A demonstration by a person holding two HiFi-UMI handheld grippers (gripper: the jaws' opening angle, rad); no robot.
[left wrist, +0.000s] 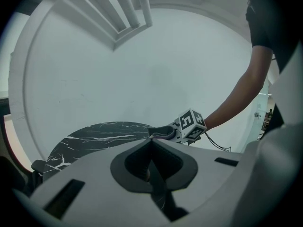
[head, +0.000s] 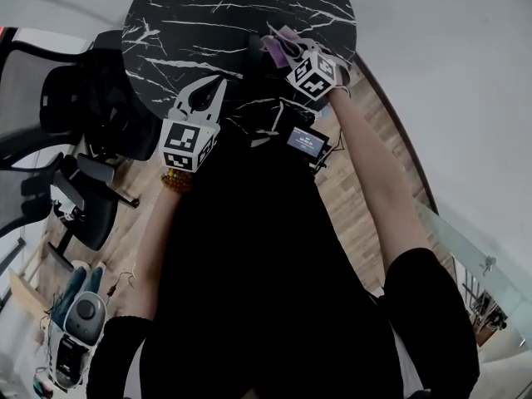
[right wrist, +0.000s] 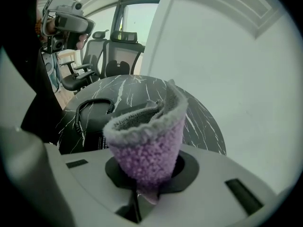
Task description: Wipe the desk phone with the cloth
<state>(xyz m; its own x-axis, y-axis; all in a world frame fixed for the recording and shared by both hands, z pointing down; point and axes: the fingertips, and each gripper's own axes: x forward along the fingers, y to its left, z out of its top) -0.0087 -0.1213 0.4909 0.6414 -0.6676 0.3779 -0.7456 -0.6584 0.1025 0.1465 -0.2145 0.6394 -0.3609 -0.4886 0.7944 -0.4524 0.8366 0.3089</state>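
The black desk phone [head: 304, 142] sits at the near edge of the round black marble table [head: 208, 15], its small display lit. In the right gripper view its coiled cord [right wrist: 90, 107] and dark body [right wrist: 87, 129] lie at the left on the table. My right gripper [head: 281, 46] is shut on a folded cloth [right wrist: 147, 145], purple with a grey inner side, held just above the phone's far side. My left gripper [head: 204, 98] hovers over the table left of the phone, jaws shut with nothing between them. From the left gripper view I see the right gripper [left wrist: 165, 132] and the cloth [left wrist: 163, 135].
Black mesh office chairs [head: 79, 115] stand left of the table on the wooden floor; they show again as chairs [right wrist: 113, 56] in the right gripper view. A white wall [left wrist: 142, 79] curves behind the table. A glass panel [head: 474, 256] stands at the right.
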